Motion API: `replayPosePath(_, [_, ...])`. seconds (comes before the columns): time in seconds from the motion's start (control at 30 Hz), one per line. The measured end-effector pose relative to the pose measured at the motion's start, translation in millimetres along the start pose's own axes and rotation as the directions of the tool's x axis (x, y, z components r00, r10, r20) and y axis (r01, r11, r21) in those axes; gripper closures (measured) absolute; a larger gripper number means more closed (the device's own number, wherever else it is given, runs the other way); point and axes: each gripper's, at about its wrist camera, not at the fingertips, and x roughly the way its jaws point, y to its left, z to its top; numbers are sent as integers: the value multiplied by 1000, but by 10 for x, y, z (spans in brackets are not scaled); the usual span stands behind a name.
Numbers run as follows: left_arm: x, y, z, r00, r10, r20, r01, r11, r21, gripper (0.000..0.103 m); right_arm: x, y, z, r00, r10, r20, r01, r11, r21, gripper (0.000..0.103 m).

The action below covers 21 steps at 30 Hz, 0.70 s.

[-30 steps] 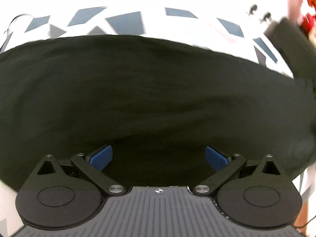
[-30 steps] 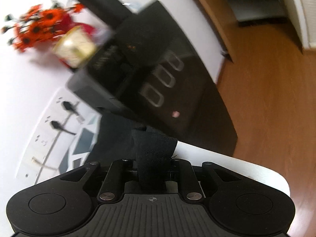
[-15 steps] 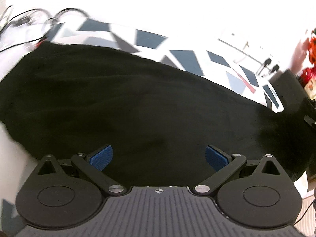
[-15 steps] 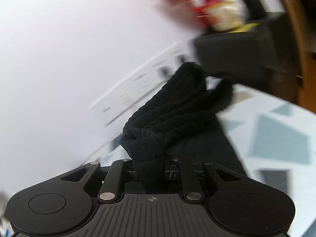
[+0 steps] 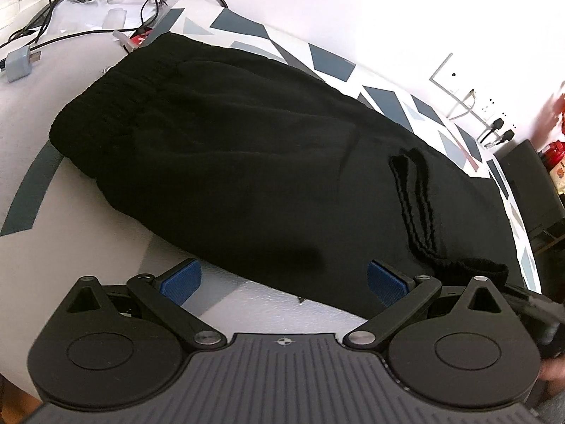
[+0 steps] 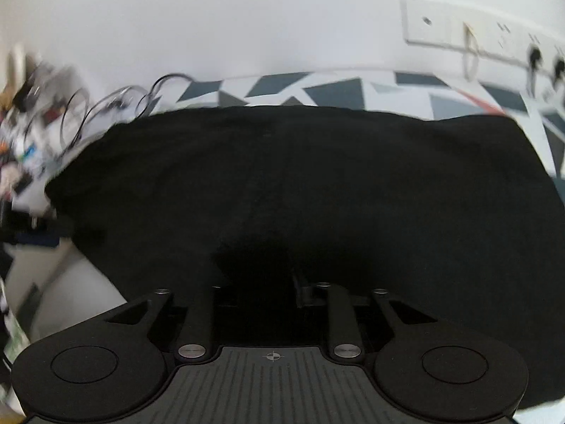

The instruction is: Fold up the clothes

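Black trousers; blue-grey triangle-patterned tablecloth

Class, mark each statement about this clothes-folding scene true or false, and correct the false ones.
1. The left hand-held gripper is open. True.
2. The garment is white. False: it is black.
3. The garment lies on a patterned table. True.
4. A grey plug rests on top of the garment. False: it lies apart, on the table beyond the waistband.
5. Loose cables lie past the garment. True.

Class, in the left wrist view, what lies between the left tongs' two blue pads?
The black garment's near edge and a strip of bare table; the left tongs hold nothing.
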Motion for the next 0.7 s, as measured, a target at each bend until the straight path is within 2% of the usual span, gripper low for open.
replayPosePath(0.07, [-3,10,5,1000,-10,-4,10,1000,6,1,-47,45,25,1000,14,-7,-13,1000,22,68])
replayPosePath(0.13, [-6,12,14,1000,-21,-3,21,1000,10,1,-117,86,68,1000,21,-5,-21,1000,3,65])
replayPosePath(0.17, [-11,12,15,1000,-27,-3,27,1000,11,1,-157,103,97,1000,24,-1,-24,1000,-10,60])
replayPosePath(0.33, [-17,37,-4,999,-41,-11,41,999,10,1,-362,249,399,996,79,50,-78,997,-30,50])
replayPosePath(0.4, [-22,63,-18,999,-39,-12,39,999,2,1,-344,280,558,995,58,77,-56,998,-37,49])
replayPosePath(0.47, [-26,91,-29,999,-34,-12,34,999,-9,1,-134,278,724,998,-31,50,32,999,-23,50])
replayPosePath(0.53, [-34,112,-38,1000,-26,-7,25,1000,-17,1,127,286,808,992,-123,19,124,992,-5,51])
replayPosePath(0.6, [-43,122,-44,1000,-13,0,13,1000,-18,1,380,296,814,985,-174,-10,174,985,-8,54])
replayPosePath(0.63, [-53,127,-47,1000,-3,6,3,1000,-14,1,507,290,808,981,-190,-28,190,982,-10,58])
replayPosePath(0.7, [-82,133,-54,999,21,24,-21,1000,0,1,651,280,789,971,-234,-52,234,972,-7,76])
